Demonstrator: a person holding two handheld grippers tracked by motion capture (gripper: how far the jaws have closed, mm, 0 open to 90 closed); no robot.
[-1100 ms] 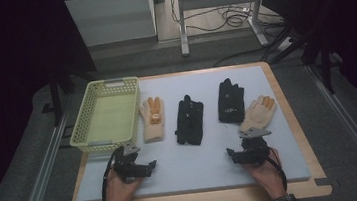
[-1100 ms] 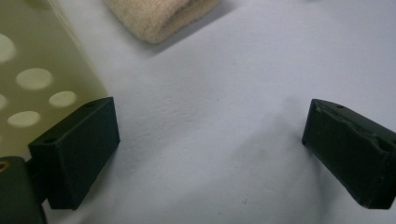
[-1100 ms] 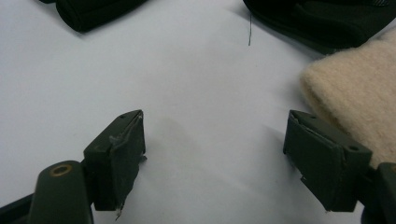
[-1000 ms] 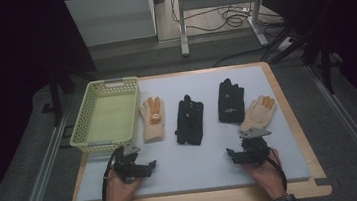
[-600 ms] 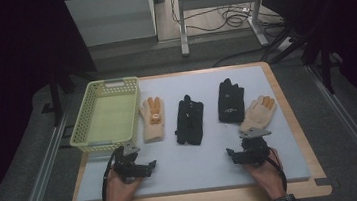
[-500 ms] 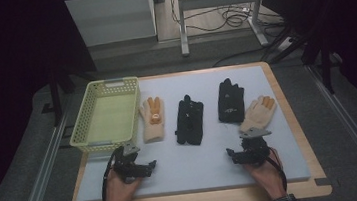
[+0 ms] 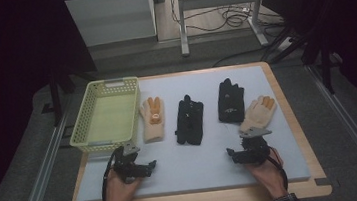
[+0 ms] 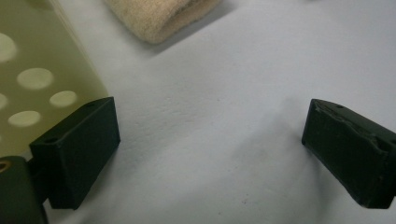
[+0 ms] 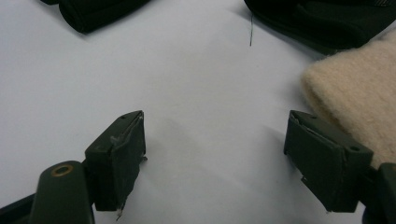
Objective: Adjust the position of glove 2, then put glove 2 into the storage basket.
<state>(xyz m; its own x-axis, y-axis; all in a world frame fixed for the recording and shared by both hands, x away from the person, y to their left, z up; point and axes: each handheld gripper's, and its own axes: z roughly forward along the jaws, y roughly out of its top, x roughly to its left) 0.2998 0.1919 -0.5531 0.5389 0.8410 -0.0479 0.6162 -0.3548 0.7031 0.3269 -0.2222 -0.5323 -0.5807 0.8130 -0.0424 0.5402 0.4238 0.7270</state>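
Grippers are resting low at the near edge of the grey mat [image 7: 193, 167], both with jaws spread and nothing between them. Left gripper [image 7: 140, 166] is sitting just off the near corner of the yellow basket [image 7: 82, 126], with the cuff of the left tan glove [image 7: 151, 118] lying ahead of it. Right gripper [image 7: 238, 153] is sitting just short of the right tan glove [image 7: 258, 113] — its cuff is lying beside one jaw in the right gripper view, apparently apart. Two black gloves [image 7: 189, 120] are lying farther out. Bare mat is stretching between the grippers — open room there.
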